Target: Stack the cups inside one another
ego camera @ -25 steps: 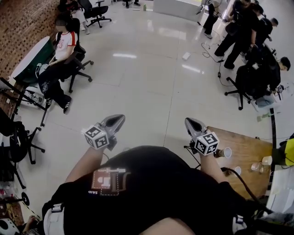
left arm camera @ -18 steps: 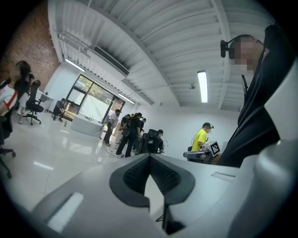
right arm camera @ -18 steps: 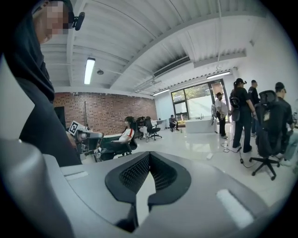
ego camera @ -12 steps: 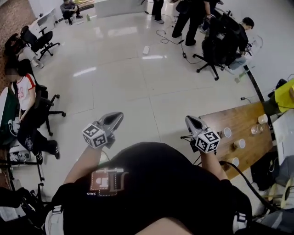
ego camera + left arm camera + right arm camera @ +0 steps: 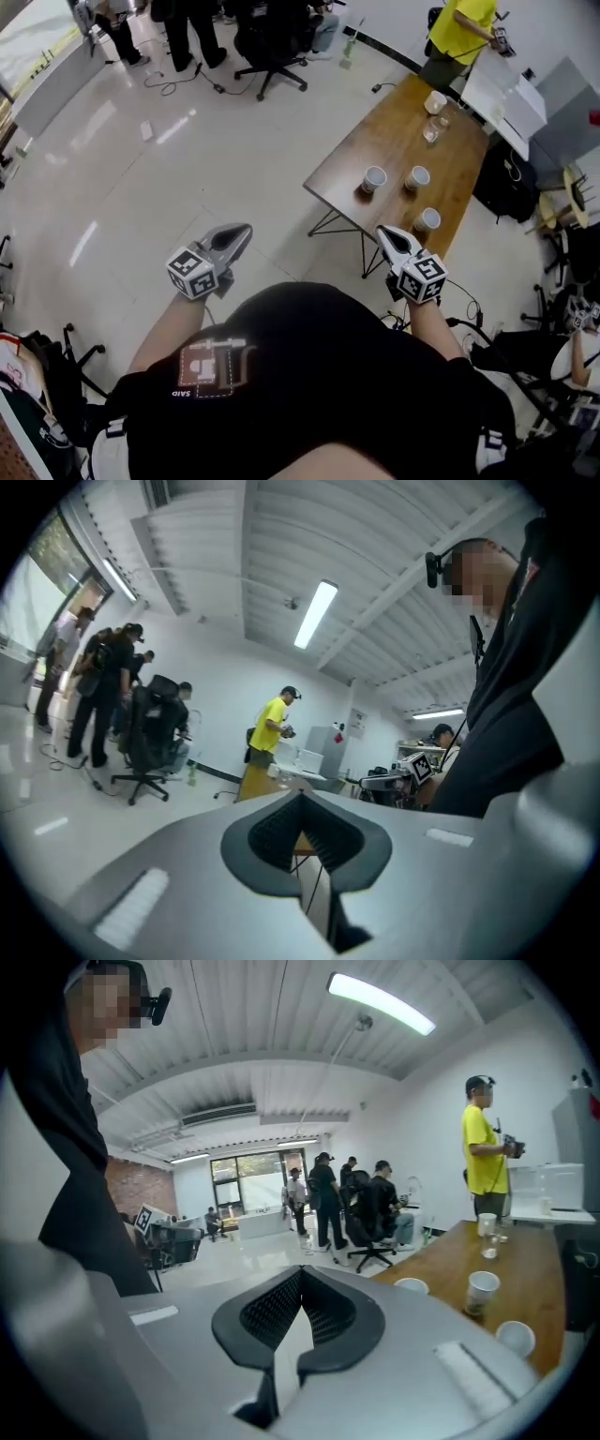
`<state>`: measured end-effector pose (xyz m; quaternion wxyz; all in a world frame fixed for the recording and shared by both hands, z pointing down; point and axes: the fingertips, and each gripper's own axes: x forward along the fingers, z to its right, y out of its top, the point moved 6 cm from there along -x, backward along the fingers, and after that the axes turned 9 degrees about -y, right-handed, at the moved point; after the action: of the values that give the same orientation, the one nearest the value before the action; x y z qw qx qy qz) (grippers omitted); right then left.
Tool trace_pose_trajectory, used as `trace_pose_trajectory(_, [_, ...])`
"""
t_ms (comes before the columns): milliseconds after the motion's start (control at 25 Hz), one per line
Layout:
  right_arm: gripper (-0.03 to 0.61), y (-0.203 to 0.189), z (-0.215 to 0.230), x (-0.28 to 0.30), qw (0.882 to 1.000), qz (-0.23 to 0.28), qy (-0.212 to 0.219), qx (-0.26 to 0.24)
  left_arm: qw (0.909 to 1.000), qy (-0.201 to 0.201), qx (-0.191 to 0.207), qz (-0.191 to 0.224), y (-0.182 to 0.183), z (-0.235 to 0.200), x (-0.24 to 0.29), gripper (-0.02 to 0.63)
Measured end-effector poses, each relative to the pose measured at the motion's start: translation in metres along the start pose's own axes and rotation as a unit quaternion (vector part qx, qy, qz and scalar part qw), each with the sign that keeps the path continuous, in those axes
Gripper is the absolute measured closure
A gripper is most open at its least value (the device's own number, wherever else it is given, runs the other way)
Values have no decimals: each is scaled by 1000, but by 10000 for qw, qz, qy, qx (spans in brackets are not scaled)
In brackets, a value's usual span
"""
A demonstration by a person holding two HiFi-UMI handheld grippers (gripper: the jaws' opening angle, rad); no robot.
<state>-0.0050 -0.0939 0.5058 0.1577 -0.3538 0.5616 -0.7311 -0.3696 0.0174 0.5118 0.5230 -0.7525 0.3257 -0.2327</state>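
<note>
Three white paper cups stand apart on the wooden table (image 5: 394,141): one at the left (image 5: 374,178), one beside it (image 5: 417,177), and one nearer the front edge (image 5: 427,220). In the right gripper view the same cups show to the right of the jaws, the first (image 5: 409,1285) behind, the second (image 5: 482,1290) in the middle and the third (image 5: 516,1337) nearest. My right gripper (image 5: 382,232) hangs just short of the table's near edge, shut and empty (image 5: 302,1271). My left gripper (image 5: 244,230) is over bare floor to the left, also shut on nothing (image 5: 302,797).
A further white cup (image 5: 436,101) and a clear glass (image 5: 431,131) stand at the table's far end. A person in a yellow shirt (image 5: 459,33) stands beyond it. Office chairs (image 5: 272,37) and several people are across the glossy floor. Cables trail under the table.
The whole view has swung round: the table with the cups went from the right edge to ahead at the upper right. Both grippers stay shut, side by side before the body.
</note>
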Motion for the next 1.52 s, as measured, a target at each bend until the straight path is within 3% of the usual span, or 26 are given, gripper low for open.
trace_pose_trajectory(160, [565,-10,88,-67,9967,188,-748,252,9958,-869,121,-275,6,26,135,612])
trace_pose_trajectory(440, [565,-28,197,-158,9776,423,-1954,652,9749,-2067,109,-814,2,65,304,612])
trace_pose_trajectory(720, [565,-48,220,-164,9552,373,-2729,1082,9519,-2845,3,-1134,0,40,387,612])
trace_pose_trajectory(1040, [565,-19,214,-114,9268,402,-3471,1378,9239,-3565,29,-1387,16,-36,433,612])
trace_pose_trajectory(1200, [565,-11,220,-97,9273,284,-3463,1396,9239,-3540,89,-1452,23,-62,453,612])
trace_pose_trajectory(1400, [565,-15,246,-90,9354,205,-3258,1362,9355,-3251,137,-1375,24,-70,460,612])
trace_pose_trajectory(1520, [565,-17,267,-85,9446,149,-3022,1275,9479,-2864,93,-1390,23,-71,461,612])
